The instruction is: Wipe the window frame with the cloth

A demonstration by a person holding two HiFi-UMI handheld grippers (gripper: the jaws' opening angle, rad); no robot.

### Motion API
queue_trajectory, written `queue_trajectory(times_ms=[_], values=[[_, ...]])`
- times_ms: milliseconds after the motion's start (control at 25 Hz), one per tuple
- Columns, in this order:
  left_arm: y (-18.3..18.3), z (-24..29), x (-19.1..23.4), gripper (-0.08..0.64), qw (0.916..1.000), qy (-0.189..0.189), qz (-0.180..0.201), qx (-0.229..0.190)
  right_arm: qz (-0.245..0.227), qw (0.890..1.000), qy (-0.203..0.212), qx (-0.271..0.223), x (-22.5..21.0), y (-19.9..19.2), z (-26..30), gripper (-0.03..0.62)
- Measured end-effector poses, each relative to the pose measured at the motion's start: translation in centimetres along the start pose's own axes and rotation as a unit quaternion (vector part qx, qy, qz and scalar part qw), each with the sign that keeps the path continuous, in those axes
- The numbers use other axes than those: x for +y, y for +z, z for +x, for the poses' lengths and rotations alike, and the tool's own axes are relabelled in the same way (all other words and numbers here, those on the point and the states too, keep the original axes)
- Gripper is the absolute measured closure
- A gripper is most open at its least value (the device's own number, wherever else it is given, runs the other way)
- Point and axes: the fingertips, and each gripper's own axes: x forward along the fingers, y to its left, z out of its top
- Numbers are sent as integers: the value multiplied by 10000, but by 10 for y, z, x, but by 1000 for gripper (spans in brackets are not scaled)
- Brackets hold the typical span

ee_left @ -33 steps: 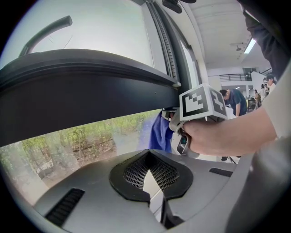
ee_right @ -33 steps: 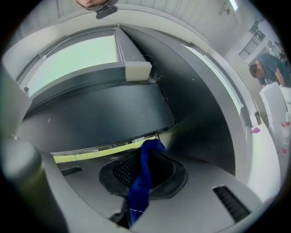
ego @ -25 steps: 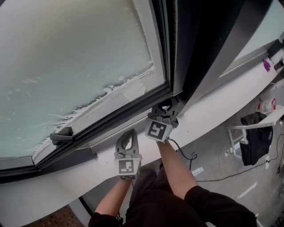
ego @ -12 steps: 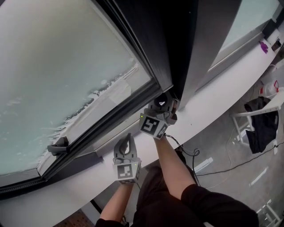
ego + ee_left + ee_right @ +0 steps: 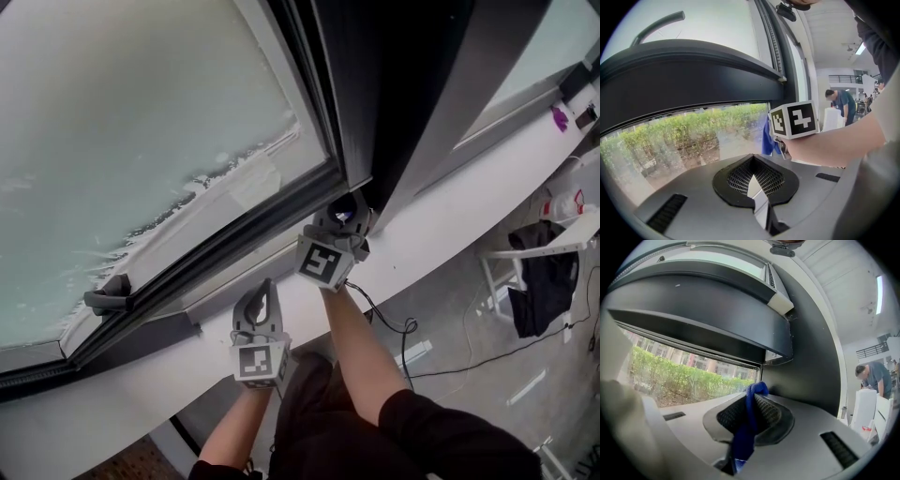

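The dark window frame point(image 5: 246, 232) runs slantwise under the frosted pane and meets an upright black post point(image 5: 375, 103). My right gripper point(image 5: 339, 225) is shut on a blue cloth point(image 5: 344, 215) at the corner where the frame meets the post. In the right gripper view the blue cloth point(image 5: 749, 427) hangs between the pads, with the frame's dark underside point(image 5: 703, 329) just ahead. My left gripper point(image 5: 262, 302) hangs lower, over the white sill point(image 5: 441, 220), shut with nothing in it. The left gripper view shows the cloth point(image 5: 767, 138) beside the right gripper's marker cube point(image 5: 793, 119).
A grey window handle point(image 5: 106, 298) sticks out of the frame at the left. Below the sill are a grey floor with cables point(image 5: 403, 328) and a chair draped with a black garment point(image 5: 534, 291). A person point(image 5: 836, 101) stands far back in the room.
The head view has swung a little. The right gripper and cloth stay at the frame's lower corner, and the left gripper keeps its place below it.
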Motion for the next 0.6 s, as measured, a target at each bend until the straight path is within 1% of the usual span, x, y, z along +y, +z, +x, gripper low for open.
queue_trajectory(times_ms=[120,200,240,360,480,560,600], values=[[-4,8,3,556,9999,30,-99,-88,32,10000,82,-19,3,-3,1,566],[-7,13,2,557,9998,2,-73,-160,83,9999,95,-71,4,-5,0,566],[-7,16,1,557,9996,-40,-46,-261,139,9998,83,-104,4,-6,-1,566],[-9,27,-3,557,9977,-196,158,-635,331,9988,-85,-342,2,-5,1,566],[-23,32,-6,555,9965,-285,194,-759,410,9966,-279,-655,0,-6,0,566],[-33,34,-1,556,9960,-292,190,-824,711,9924,-431,-911,-1,-9,-3,566],[-36,36,2,557,9950,-296,185,-934,850,9898,-491,-1033,-2,-11,-4,566]])
